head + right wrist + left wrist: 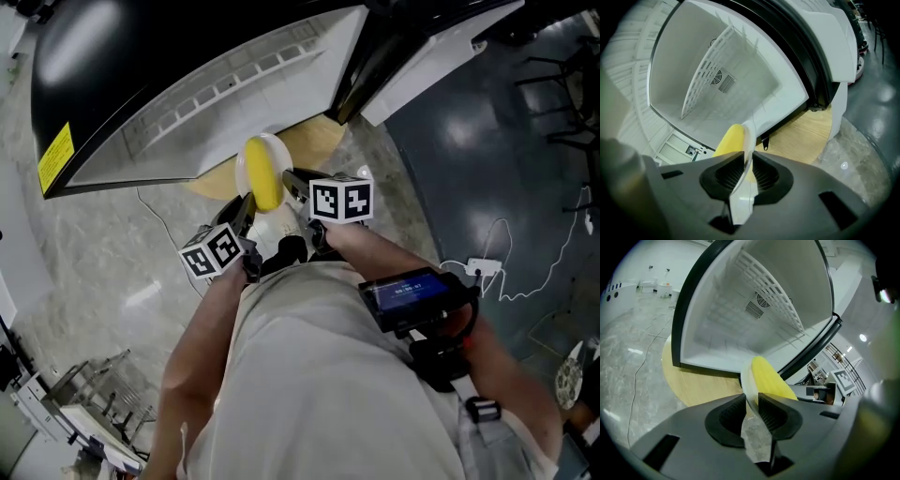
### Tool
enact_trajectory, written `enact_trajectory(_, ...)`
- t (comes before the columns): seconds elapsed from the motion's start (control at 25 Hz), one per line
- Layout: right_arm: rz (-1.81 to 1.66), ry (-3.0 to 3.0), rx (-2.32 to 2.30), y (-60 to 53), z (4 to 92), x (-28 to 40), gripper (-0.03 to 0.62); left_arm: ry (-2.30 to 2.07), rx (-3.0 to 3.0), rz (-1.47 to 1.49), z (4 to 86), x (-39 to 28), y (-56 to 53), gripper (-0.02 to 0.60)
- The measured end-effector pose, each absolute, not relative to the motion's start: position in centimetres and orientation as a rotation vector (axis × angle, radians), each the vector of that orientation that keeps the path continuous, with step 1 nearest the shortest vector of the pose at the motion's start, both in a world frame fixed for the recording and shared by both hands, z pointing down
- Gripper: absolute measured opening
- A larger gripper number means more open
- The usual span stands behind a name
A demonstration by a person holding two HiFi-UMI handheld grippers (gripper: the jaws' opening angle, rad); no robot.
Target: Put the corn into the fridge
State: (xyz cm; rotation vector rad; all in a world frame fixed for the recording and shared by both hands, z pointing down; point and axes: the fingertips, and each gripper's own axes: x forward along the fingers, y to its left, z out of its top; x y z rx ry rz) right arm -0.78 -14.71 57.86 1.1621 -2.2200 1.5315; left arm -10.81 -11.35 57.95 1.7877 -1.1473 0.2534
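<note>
A yellow corn cob (264, 178) lies on a white tray (241, 173) that both grippers hold by opposite edges in front of the open fridge (234, 84). My left gripper (246, 214) is shut on the tray's left rim, my right gripper (298, 194) on its right rim. In the left gripper view the pads of my left gripper (751, 412) pinch the thin tray edge (747, 380), with the corn (771, 378) just beyond. In the right gripper view my right gripper (746, 176) clamps the tray (749, 136) beside the corn (729, 140). The white fridge cavity (754, 310) (731, 79) gapes ahead.
The fridge stands on a round wooden base (319, 141) (806, 136). Its white door (431, 52) (820, 51) is swung open at the right. A power strip (483, 265) with cables lies on the dark floor at right. A metal rack (84, 403) stands at lower left.
</note>
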Motion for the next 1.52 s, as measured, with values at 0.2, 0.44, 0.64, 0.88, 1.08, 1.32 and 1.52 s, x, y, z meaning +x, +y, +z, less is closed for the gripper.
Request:
enact_trajectory(0.2, 1.556, -2.201, 1.173, -16.3, 59.3, -1.7, 0.06, -1.146, 1.774, 0.264, 59.3, -11.6, -13.0, 0.084)
enact_trajectory(0.44, 1.542, -2.2, 1.228, -18.0, 58.6, -0.8, 0.06, -1.139, 1.763, 0.236, 59.1, -10.7, -14.2, 0.086)
enact_trajectory(0.64, 1.545, -2.21, 1.266, -19.3, 59.0, -0.5, 0.06, -1.13, 1.764, 0.231, 59.2, -10.5, -15.6, 0.086)
enact_trajectory(0.88, 1.567, -2.212, 1.315, -20.6, 58.9, 0.0, 0.06, -1.142, 1.763, 0.237, 59.3, -10.1, -17.0, 0.086)
enact_trajectory(1.08, 1.569, -2.193, 1.374, -21.6, 59.7, 0.6, 0.06, -1.162, 1.772, 0.244, 59.5, -9.8, -18.2, 0.086)
enact_trajectory(1.32, 1.569, -2.212, 1.395, -22.5, 59.0, 1.5, 0.06, -1.187, 1.785, 0.237, 58.8, -8.7, -19.3, 0.084)
enact_trajectory(1.52, 1.552, -2.221, 1.42, -23.5, 58.1, 2.2, 0.06, -1.194, 1.8, 0.232, 58.0, -7.9, -20.4, 0.084)
